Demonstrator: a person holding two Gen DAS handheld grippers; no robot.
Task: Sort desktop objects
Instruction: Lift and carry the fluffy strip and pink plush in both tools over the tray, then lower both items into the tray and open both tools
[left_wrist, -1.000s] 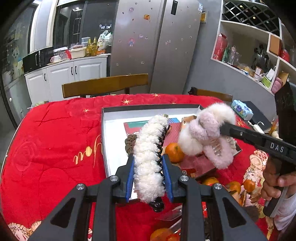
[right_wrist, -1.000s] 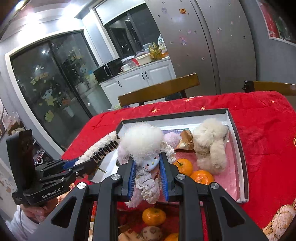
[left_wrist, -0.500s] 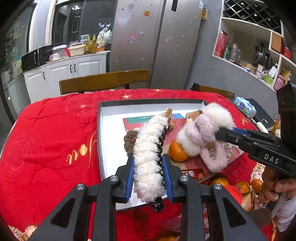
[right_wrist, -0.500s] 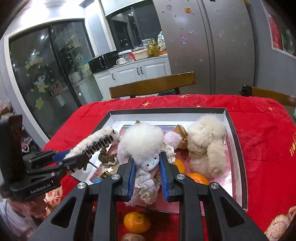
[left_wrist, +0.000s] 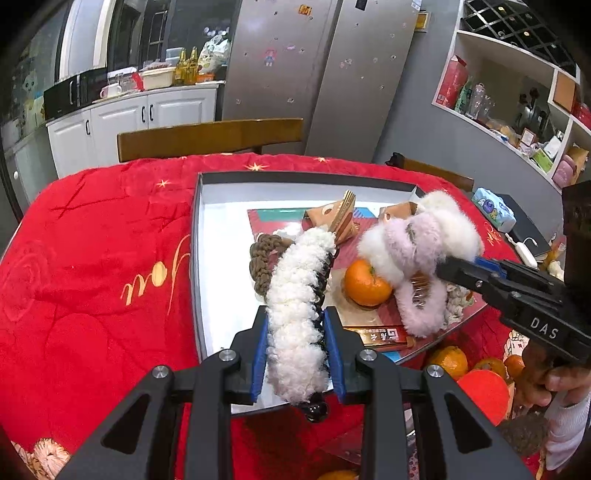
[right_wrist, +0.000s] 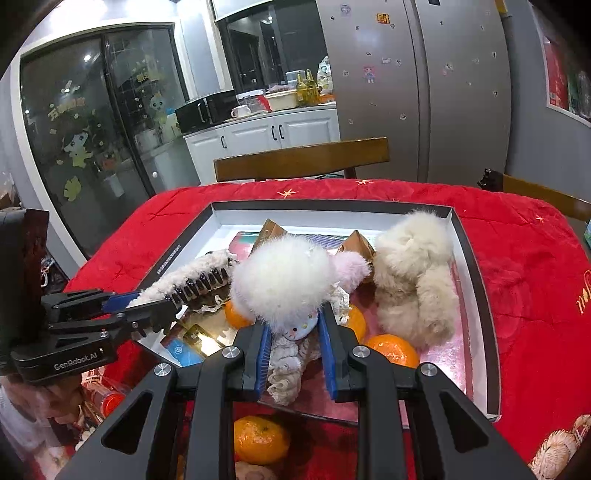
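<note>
The left gripper (left_wrist: 297, 354) has its fingers clamped on a long fluffy white hair clip (left_wrist: 299, 288); the clip's long axis runs out along the fingers, its far end over the open box (left_wrist: 207, 258) on the red-covered worktop (left_wrist: 92, 266); the right gripper (right_wrist: 293, 354) pinches a white-haired plush doll (right_wrist: 284, 288), its body dangling at the box's near edge, left of the cream plush bear (right_wrist: 413, 280); the left gripper is nearer the box's bare left floor; both point steeply down, so release probably needs only a small descent.
</note>
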